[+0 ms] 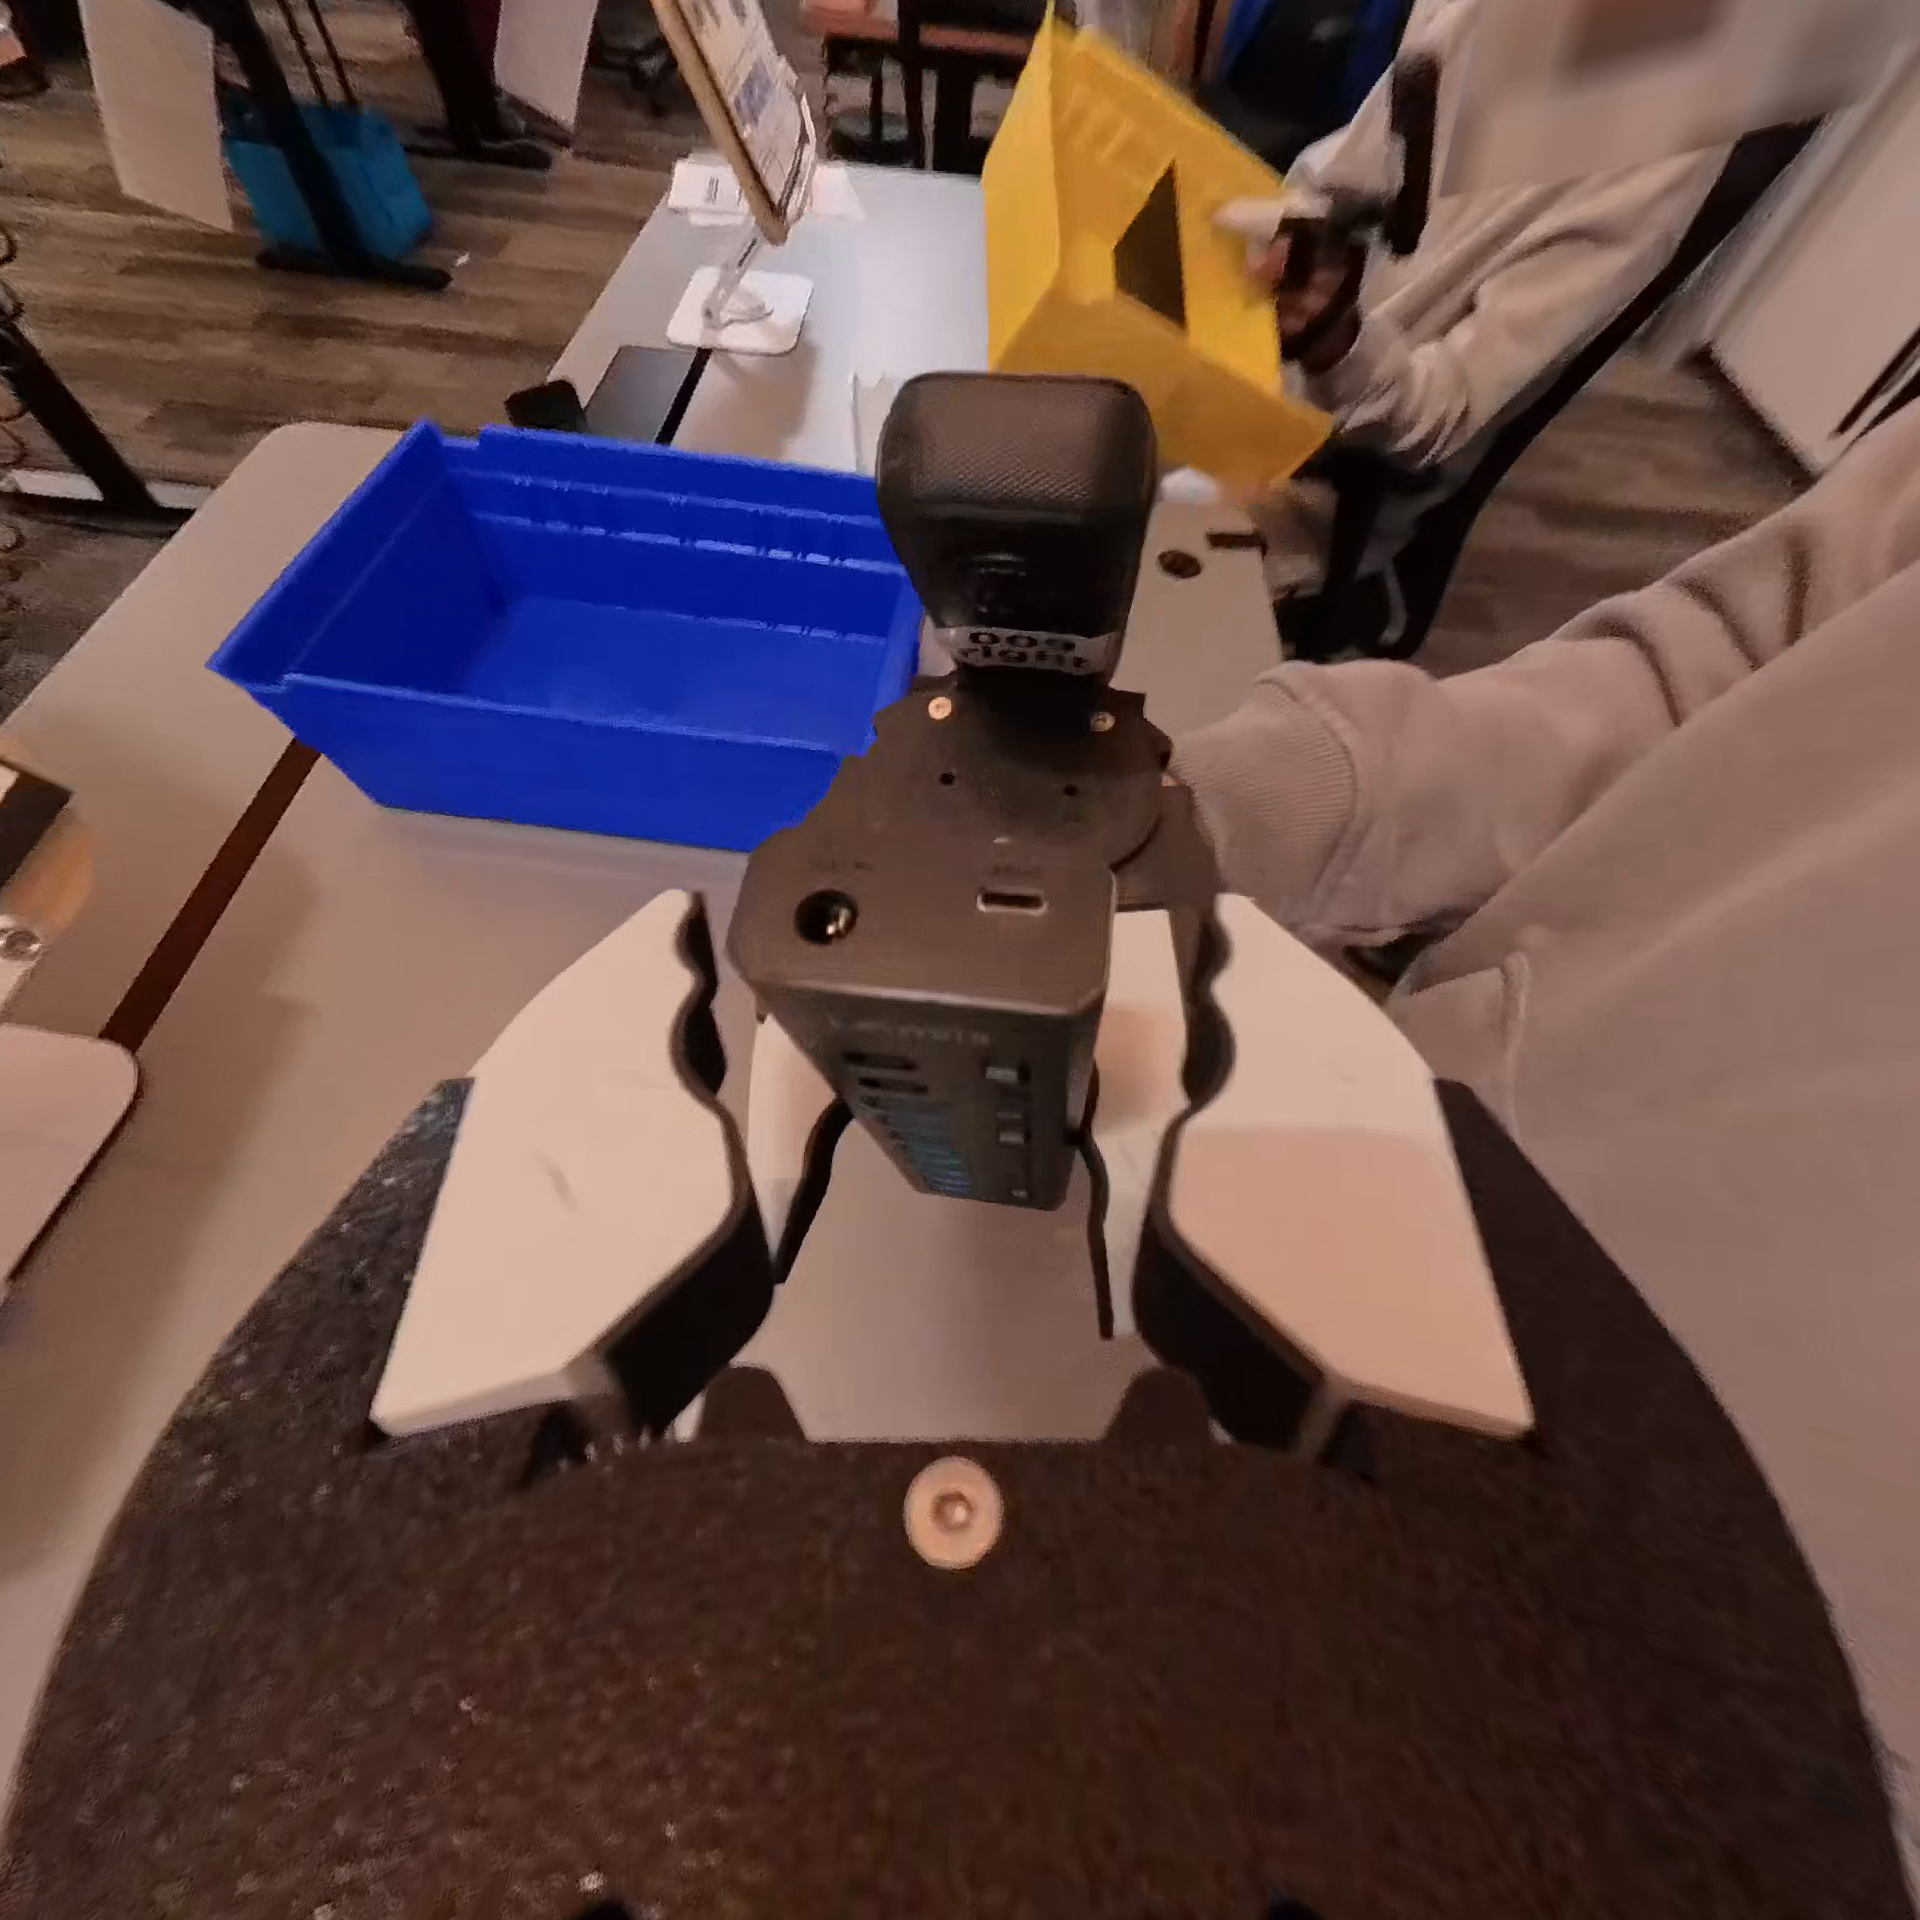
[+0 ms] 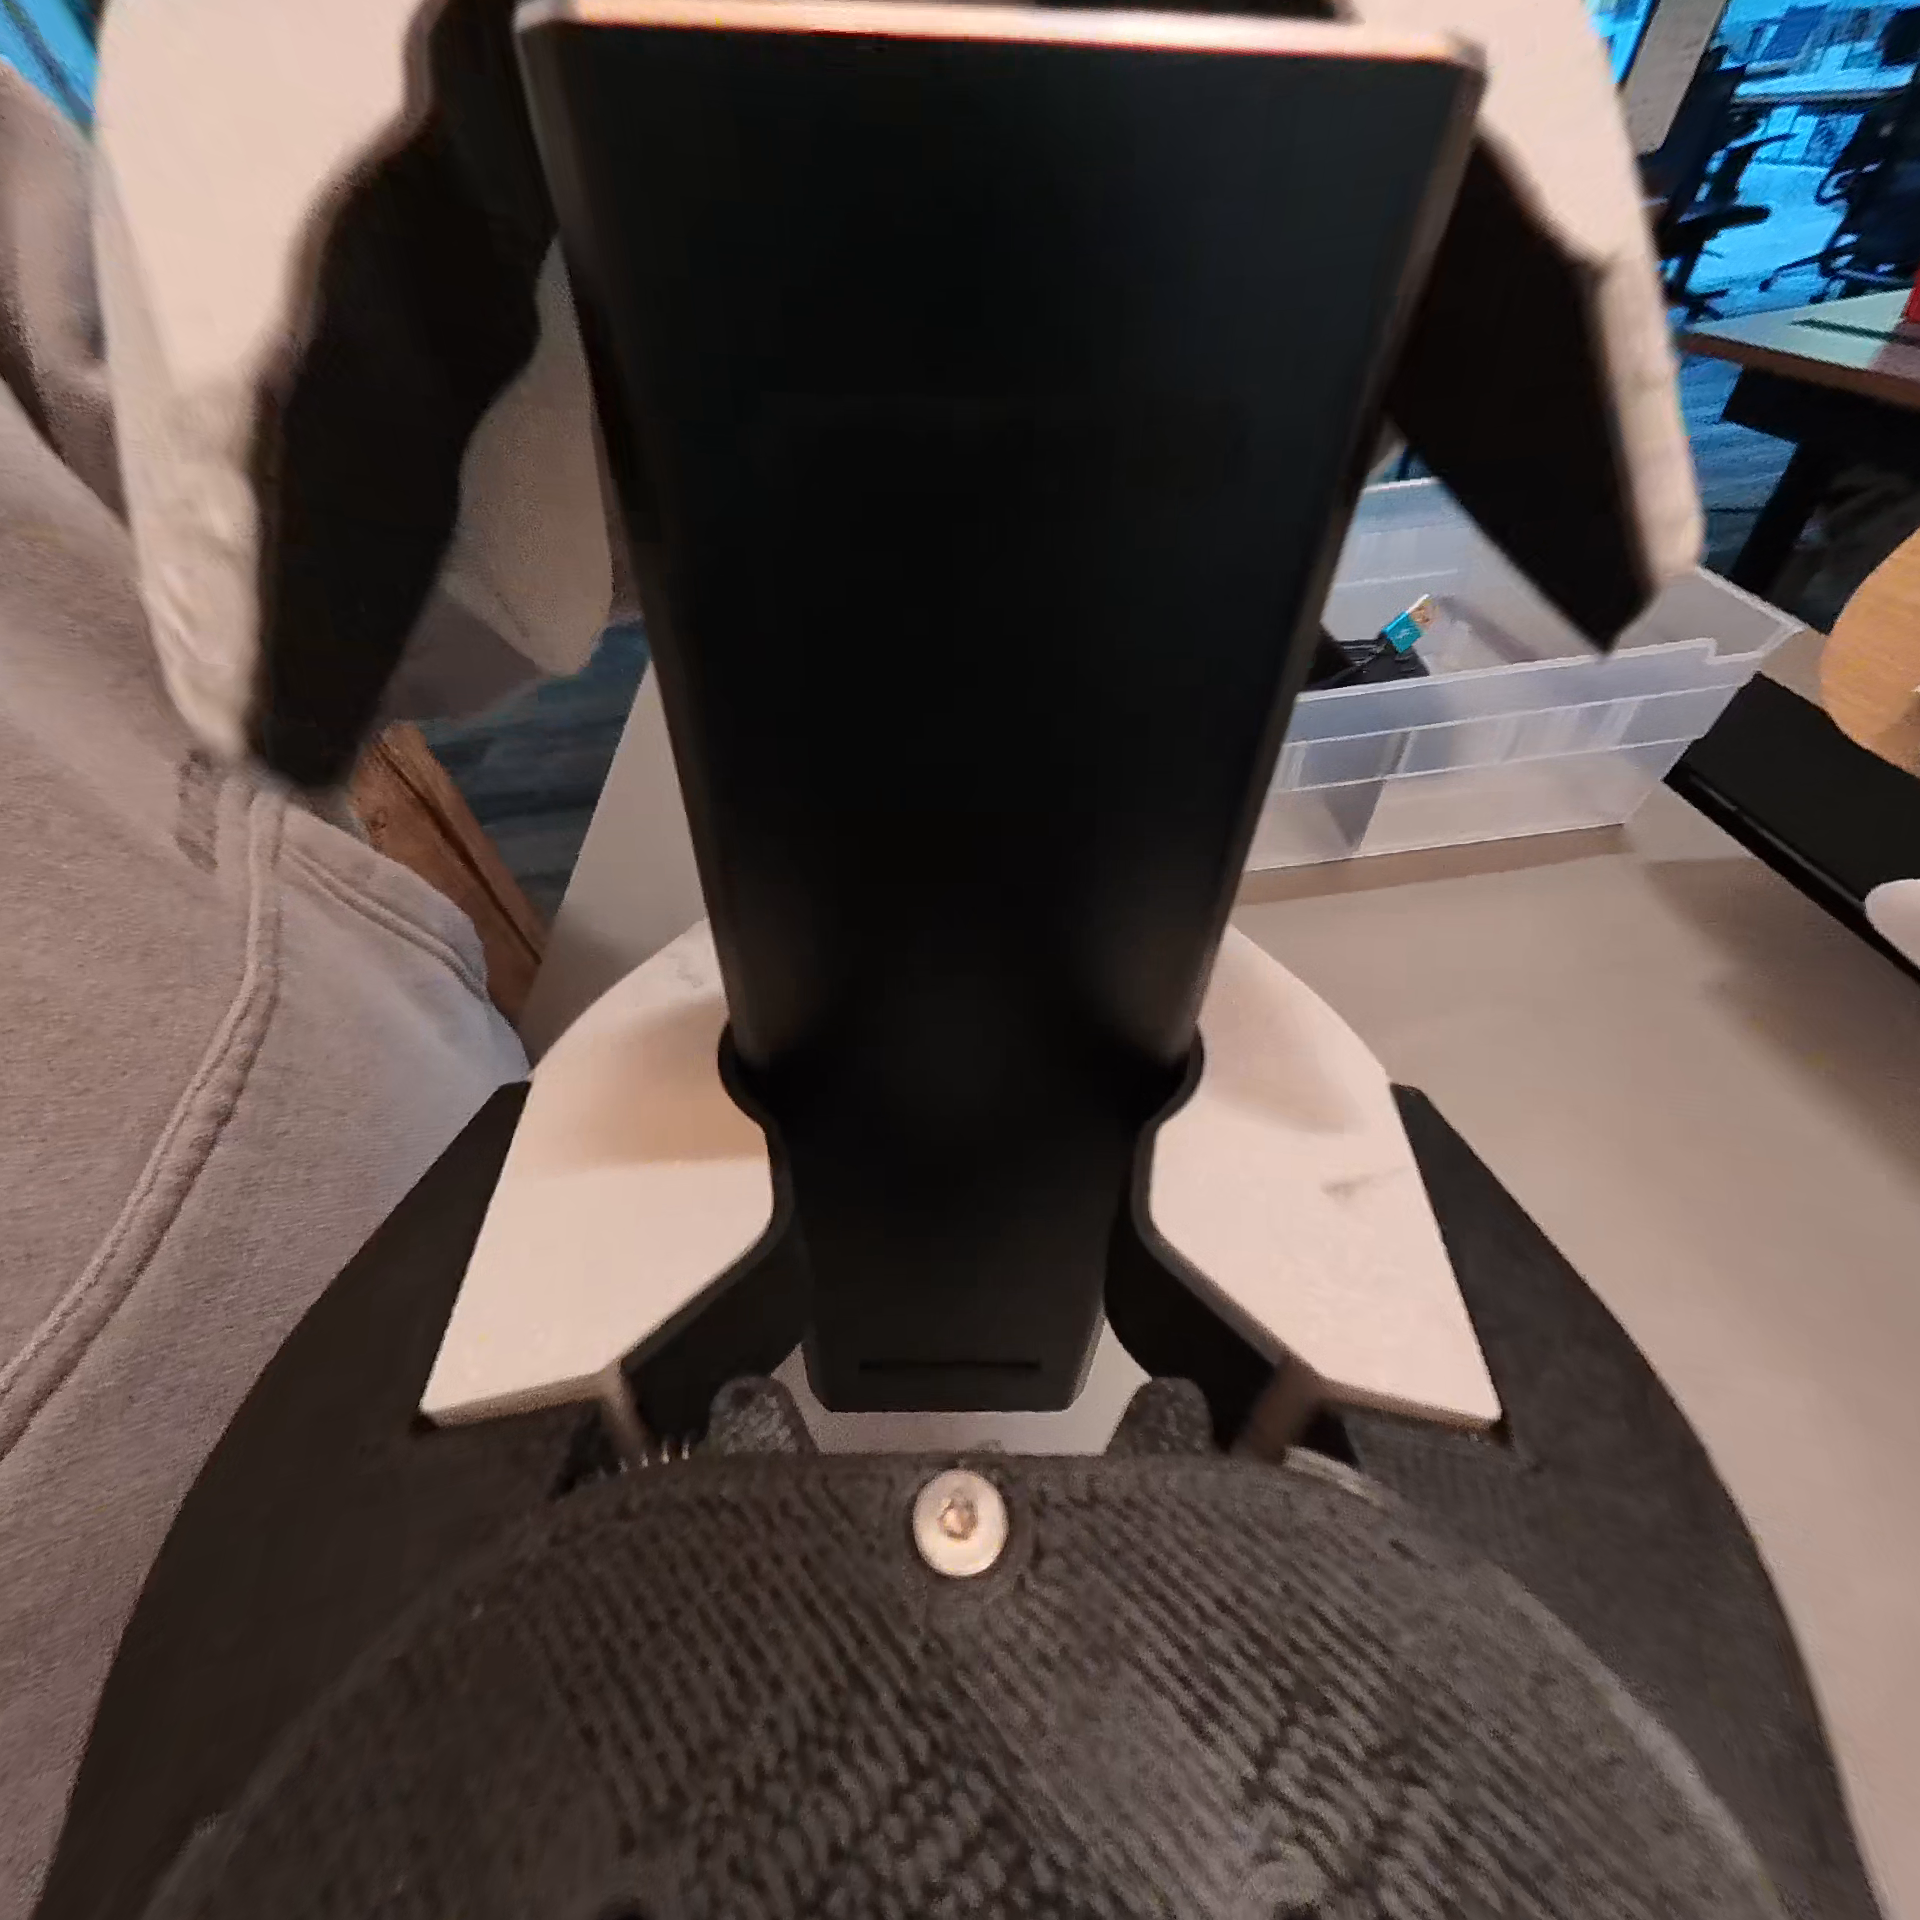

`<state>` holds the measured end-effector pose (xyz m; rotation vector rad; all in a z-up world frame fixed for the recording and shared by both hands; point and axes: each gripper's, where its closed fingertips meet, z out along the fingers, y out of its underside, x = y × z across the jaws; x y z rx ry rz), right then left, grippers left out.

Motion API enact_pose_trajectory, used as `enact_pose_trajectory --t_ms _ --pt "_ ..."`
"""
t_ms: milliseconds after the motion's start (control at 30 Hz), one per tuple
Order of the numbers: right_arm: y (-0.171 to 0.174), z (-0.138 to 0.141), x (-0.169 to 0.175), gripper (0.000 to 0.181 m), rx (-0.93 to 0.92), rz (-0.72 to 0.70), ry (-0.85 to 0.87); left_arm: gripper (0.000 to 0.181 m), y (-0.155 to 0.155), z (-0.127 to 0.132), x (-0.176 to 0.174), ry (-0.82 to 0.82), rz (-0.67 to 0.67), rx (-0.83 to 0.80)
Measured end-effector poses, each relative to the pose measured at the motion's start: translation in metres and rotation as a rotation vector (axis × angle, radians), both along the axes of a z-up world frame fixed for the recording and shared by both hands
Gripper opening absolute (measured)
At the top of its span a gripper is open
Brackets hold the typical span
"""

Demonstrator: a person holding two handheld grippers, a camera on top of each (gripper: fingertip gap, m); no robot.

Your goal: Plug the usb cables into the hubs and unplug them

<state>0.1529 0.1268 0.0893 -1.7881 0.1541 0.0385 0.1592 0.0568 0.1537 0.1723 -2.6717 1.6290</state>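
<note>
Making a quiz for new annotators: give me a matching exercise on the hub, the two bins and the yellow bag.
Things:
1. black USB hub
2. blue bin
3. clear bin
4. yellow bag

States:
A. empty, on the table
B. holds a cable
C. clamped by the right hand-held gripper
D. held up by a seated person

Pairs: 1-C, 2-A, 3-B, 4-D

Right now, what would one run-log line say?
right gripper: shut on USB hub | left gripper: open, straddling hub | USB cable: in clear bin
</note>
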Motion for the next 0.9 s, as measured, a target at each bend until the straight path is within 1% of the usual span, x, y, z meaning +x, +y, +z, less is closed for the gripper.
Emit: enact_pose_trajectory --t_ms 33,100,167,233,333,367,433,533,600,733,900 --pt "0.001 -0.001 0.002 0.072 -0.002 -0.015 0.001 0.07 -0.001 -0.004 0.003 -0.006 0.018 0.025" --pt "0.001 -0.002 0.002 0.072 -0.003 -0.015 0.009 0.064 -0.005 -0.005 0.004 -0.003 0.005 0.007" --pt "-0.002 -0.002 0.005 0.072 0.005 -0.045 -0.005 0.063 -0.008 -0.003 0.004 0.003 -0.007 -0.036" --pt "-0.005 0.003 0.005 0.072 0.038 -0.05 0.02 0.063 -0.011 0.001 0.005 0.02 0.008 -0.091" --pt "-0.008 0.016 0.009 0.079 0.146 -0.069 0.08 0.062 -0.013 0.005 0.005 -0.023 -0.002 -0.111" --pt "-0.007 0.017 0.009 0.08 0.154 -0.071 0.083 0.062 -0.014 0.005 0.004 -0.029 -0.006 -0.108" --pt "-0.004 0.014 0.009 0.084 0.123 -0.081 0.069 0.062 -0.015 0.003 0.003 -0.036 -0.018 -0.091" --pt "-0.002 0.007 0.011 0.083 0.076 -0.086 0.064 0.062 -0.014 0.001 0.004 -0.041 -0.027 -0.089" --pt "0.001 0.008 0.013 0.082 0.097 -0.105 0.079 0.062 -0.013 0.002 0.005 -0.019 -0.026 -0.12" --pt "0.006 -0.002 0.008 0.078 0.059 -0.069 0.08 0.062 -0.01 -0.005 0.005 -0.006 -0.019 -0.121" --pt "0.01 -0.006 0.009 0.078 0.09 -0.066 0.115 0.062 -0.005 -0.011 0.008 0.013 0.011 -0.125"
